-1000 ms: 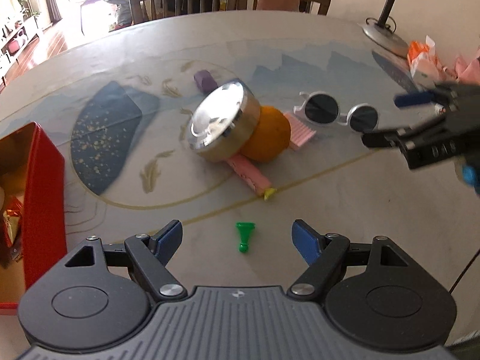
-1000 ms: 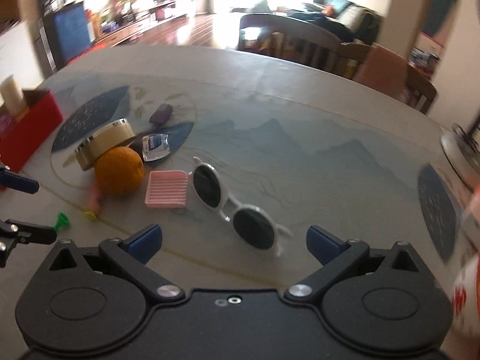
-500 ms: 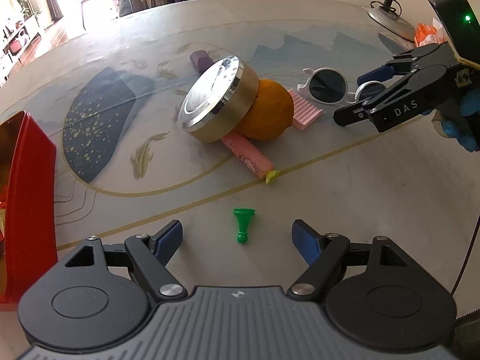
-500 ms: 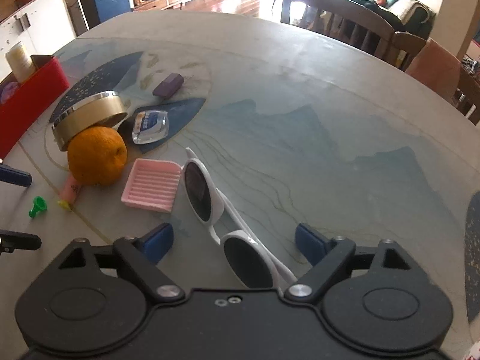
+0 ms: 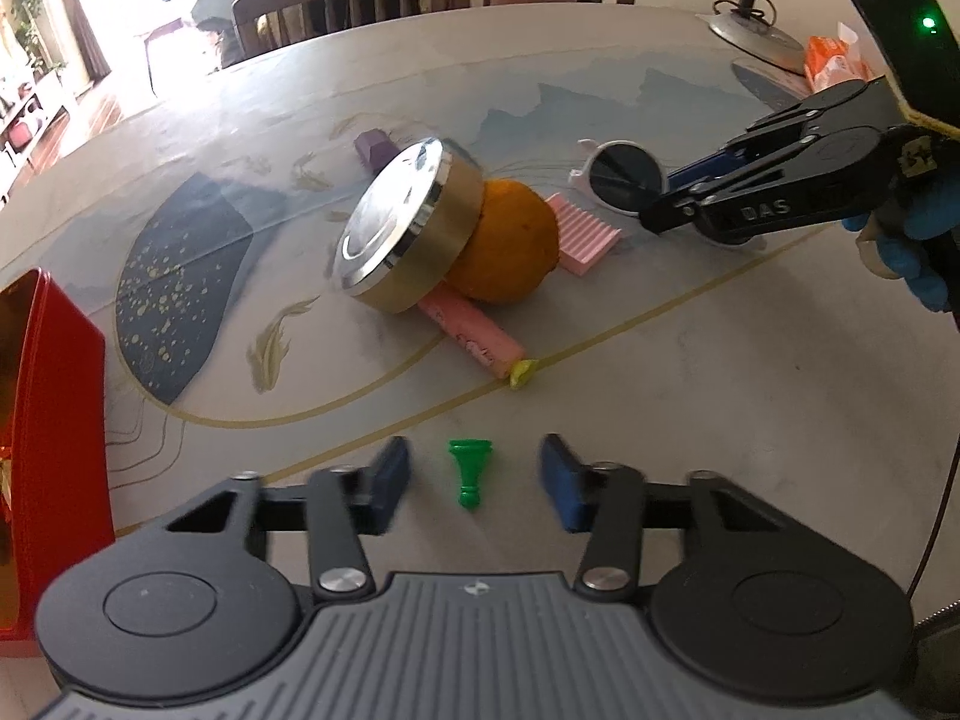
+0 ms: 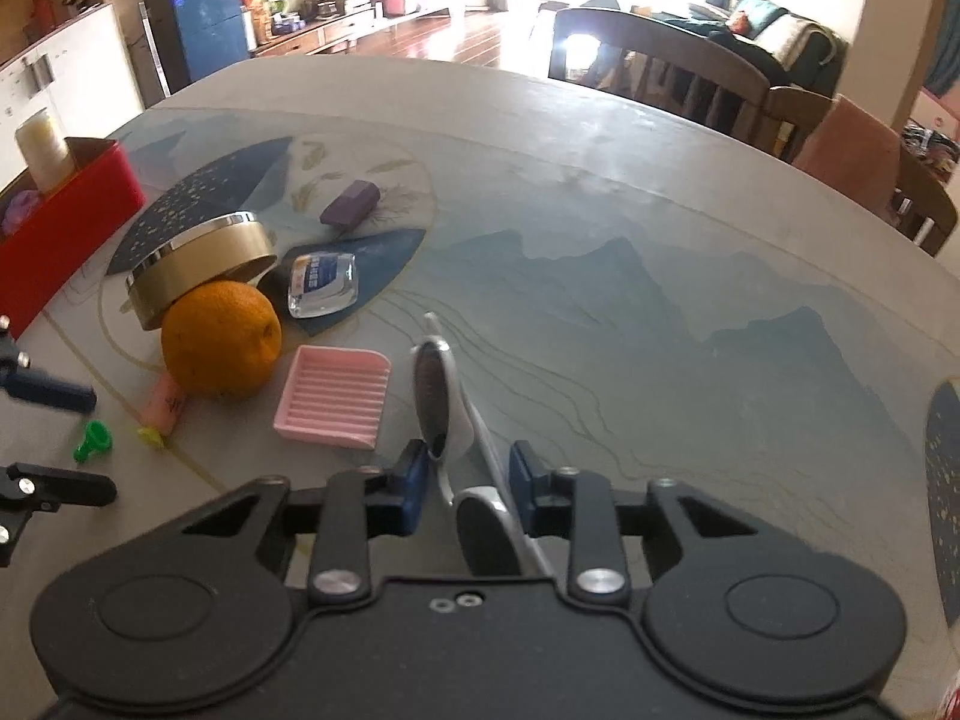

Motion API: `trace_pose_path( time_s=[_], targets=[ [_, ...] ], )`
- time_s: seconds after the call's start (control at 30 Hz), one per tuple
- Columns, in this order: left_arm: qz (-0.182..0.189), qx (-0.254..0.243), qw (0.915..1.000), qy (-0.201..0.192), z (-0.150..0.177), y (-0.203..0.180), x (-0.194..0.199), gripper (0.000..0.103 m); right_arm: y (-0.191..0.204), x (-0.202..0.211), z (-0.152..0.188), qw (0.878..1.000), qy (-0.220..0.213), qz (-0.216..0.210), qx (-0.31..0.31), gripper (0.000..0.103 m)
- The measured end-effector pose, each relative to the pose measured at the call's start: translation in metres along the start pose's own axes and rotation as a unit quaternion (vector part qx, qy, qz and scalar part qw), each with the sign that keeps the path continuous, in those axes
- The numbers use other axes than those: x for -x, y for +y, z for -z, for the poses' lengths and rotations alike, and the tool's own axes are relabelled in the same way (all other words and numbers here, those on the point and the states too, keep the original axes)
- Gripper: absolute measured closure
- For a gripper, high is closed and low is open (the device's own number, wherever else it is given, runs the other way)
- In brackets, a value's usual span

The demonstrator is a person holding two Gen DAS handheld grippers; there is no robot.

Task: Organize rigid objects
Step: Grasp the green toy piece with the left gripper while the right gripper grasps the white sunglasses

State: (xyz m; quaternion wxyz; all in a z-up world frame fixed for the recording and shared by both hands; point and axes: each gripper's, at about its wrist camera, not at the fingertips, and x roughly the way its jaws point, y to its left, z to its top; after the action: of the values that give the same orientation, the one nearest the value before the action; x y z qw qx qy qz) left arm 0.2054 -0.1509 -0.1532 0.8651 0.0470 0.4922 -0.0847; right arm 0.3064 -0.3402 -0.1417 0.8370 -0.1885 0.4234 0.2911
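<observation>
My left gripper (image 5: 475,474) is partly closed around a small green pawn (image 5: 470,473) lying on the table, with gaps on both sides. My right gripper (image 6: 468,474) has closed on the white sunglasses (image 6: 441,402) and tilts them up on edge; in the left wrist view it (image 5: 660,204) covers part of the sunglasses (image 5: 618,177). A gold round tin (image 5: 408,234) leans on an orange (image 5: 510,249). A pink ridged soap dish (image 6: 333,396), a pink bar (image 5: 474,333) and a purple block (image 6: 351,201) lie nearby.
A red box (image 5: 54,420) stands at the table's left edge, holding a candle (image 6: 42,147). A clear packet (image 6: 321,285) lies behind the orange. A lamp base (image 5: 756,39) and orange packets (image 5: 834,63) sit far right. Chairs (image 6: 690,78) line the far side.
My right gripper closed on the sunglasses and tipped them up on edge. My left gripper's fingers narrowed around the green pawn.
</observation>
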Motion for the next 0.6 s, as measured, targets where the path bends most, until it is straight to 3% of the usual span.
trace_pose_path(
  time_s=[0.2, 0.4, 0.6],
  targets=[
    [0.005, -0.005, 1.0000, -0.002, 0.002, -0.002, 0.003, 0.088, 0.012, 0.005, 0.007, 0.999, -0.001, 0.022, -0.032, 0.079],
    [0.010, 0.007, 0.9999, -0.001, 0.003, 0.005, 0.004, 0.089, 0.021, 0.018, 0.020, 0.992, 0.002, 0.026, -0.124, 0.080],
    [0.015, 0.032, 0.9994, 0.001, 0.006, 0.019, 0.008, 0.089, 0.043, 0.038, 0.033, 0.986, -0.007, 0.022, -0.166, 0.080]
  ],
)
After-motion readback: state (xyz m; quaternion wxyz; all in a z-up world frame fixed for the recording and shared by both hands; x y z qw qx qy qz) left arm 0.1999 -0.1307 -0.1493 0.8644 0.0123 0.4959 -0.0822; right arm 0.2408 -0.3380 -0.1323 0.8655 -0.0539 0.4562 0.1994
